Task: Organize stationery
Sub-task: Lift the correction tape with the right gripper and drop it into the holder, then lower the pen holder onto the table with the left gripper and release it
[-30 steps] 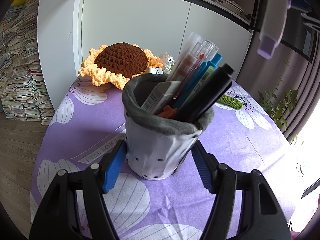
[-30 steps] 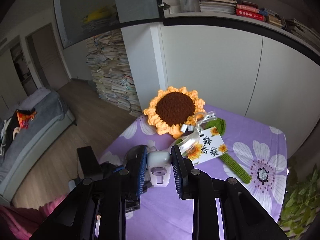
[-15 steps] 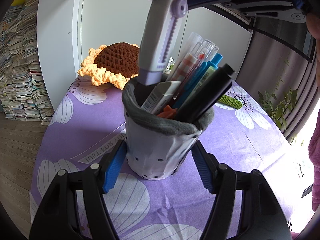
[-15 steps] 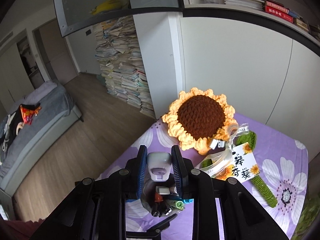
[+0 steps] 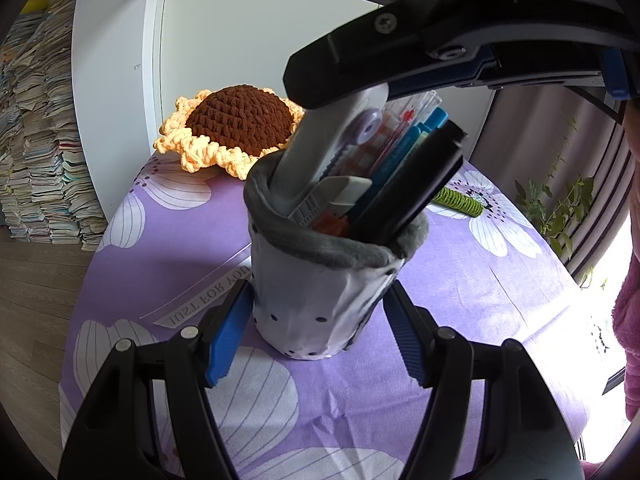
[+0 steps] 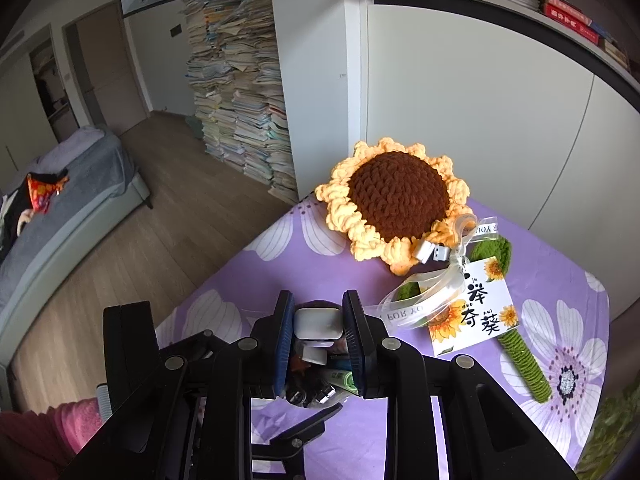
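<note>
A white fabric pen holder [image 5: 320,300] with a grey rim stands on the purple flowered tablecloth [image 5: 168,248]. It holds several pens and an eraser. My left gripper [image 5: 316,336] is shut on the holder's base, one blue pad on each side. My right gripper [image 6: 318,332] is above the holder, shut on a grey utility knife [image 6: 318,322] with a lilac slider. The knife [image 5: 320,148] stands tilted with its lower end inside the holder. The right gripper's black body [image 5: 460,28] fills the top of the left wrist view.
A crocheted sunflower [image 6: 396,196] lies at the table's far side, with a green stem [image 6: 520,356], a ribbon and a card [image 6: 476,308]. White cabinets stand behind. Stacks of books [image 6: 240,92] rise on the floor to the left. A plant [image 5: 560,208] is at the right.
My right gripper has come down with the utility knife, and the knife's lower end has gone deeper into the holder. The left gripper and the holder have not moved.
</note>
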The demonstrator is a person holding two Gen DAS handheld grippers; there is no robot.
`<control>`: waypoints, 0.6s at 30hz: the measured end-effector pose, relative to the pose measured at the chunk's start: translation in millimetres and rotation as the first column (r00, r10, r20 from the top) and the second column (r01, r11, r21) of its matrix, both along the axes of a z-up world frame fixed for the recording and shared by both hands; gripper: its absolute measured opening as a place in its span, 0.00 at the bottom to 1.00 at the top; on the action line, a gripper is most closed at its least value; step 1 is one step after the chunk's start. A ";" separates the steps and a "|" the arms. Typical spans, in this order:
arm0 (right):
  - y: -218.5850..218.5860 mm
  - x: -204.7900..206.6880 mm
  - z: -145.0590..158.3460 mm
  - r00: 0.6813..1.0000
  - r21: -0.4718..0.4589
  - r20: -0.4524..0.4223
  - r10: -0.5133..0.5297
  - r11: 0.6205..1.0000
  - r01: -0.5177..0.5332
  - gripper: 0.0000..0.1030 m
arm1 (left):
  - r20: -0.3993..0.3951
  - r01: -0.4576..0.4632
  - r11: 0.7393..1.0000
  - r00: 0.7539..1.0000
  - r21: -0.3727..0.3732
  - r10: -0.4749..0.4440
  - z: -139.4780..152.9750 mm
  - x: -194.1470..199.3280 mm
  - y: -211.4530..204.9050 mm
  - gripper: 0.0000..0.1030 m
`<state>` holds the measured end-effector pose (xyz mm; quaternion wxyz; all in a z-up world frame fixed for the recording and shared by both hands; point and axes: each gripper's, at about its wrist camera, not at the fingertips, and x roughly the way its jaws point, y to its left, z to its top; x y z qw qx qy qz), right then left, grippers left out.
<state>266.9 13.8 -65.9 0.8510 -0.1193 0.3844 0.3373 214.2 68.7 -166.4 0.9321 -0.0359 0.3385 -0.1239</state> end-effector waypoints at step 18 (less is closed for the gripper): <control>-97.9 -35.7 7.2 0.973 0.182 0.042 -0.225 0.960 0.214 0.67 | -0.006 0.000 1.000 1.000 -0.003 0.000 0.1 1.9 -1.1 0.66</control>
